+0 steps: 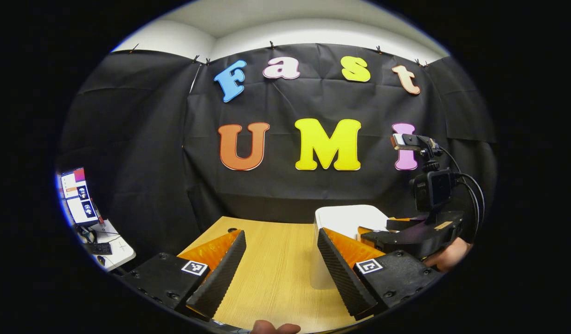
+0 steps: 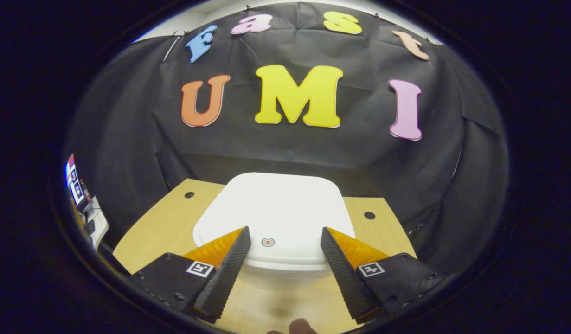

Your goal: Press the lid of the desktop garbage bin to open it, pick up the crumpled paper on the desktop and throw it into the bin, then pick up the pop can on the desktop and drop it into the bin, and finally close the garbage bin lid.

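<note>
White bin lid [image 2: 276, 218] beneath right tongs [image 2: 285, 234]

The bin [image 2: 276, 218] stands on the table [image 2: 155, 232], near its back edge, before the booth wall [image 2: 285, 153]. The right tool [image 2: 283, 243] hangs above the bin's closed lid, the left tool [image 1: 280, 248] to its left.

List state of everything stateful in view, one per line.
bin lid: closed, flat on the bin, round button mark near its front edge.
right gripper: open, over the lid's front edge, holding nothing.
left gripper: open, above the table, holding nothing.
monitor: switched on.
</note>
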Tool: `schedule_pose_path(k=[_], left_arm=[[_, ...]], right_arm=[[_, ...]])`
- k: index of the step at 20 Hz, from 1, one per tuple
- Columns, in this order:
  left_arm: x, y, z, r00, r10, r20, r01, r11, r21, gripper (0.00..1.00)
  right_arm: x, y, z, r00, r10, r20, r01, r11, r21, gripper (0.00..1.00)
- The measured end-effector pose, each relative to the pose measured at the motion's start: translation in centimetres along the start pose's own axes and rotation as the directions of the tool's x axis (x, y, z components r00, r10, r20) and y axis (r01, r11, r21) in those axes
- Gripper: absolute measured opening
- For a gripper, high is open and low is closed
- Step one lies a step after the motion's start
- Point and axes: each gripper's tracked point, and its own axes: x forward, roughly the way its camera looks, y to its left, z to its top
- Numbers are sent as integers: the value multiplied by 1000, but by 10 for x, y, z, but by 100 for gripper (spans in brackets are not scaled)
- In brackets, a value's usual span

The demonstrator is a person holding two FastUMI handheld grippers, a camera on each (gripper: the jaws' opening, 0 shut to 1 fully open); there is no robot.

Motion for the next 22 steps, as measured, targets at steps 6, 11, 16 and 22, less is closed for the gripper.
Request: schedule_pose_path(k=[6,11,16,22], left_arm=[[5,-10,1,1000,-15,-1,15,1000,-4,100],[12,-13,12,999,-21,25,21,1000,-14,100],[19,-26,20,998,-47,36,47,999,1,100],[34,-41,31,995,-80,61,78,996,36,100]], right_arm=[[0,-1,-6,999,31,34,-31,1000,-7,98],[-3,-2,5,997,36,65,-36,999,-3,95],[-19,-8,23,988,34,153,-32,999,-17,94],[-49,-55,38,971,-21,238,17,1000,20,94]])
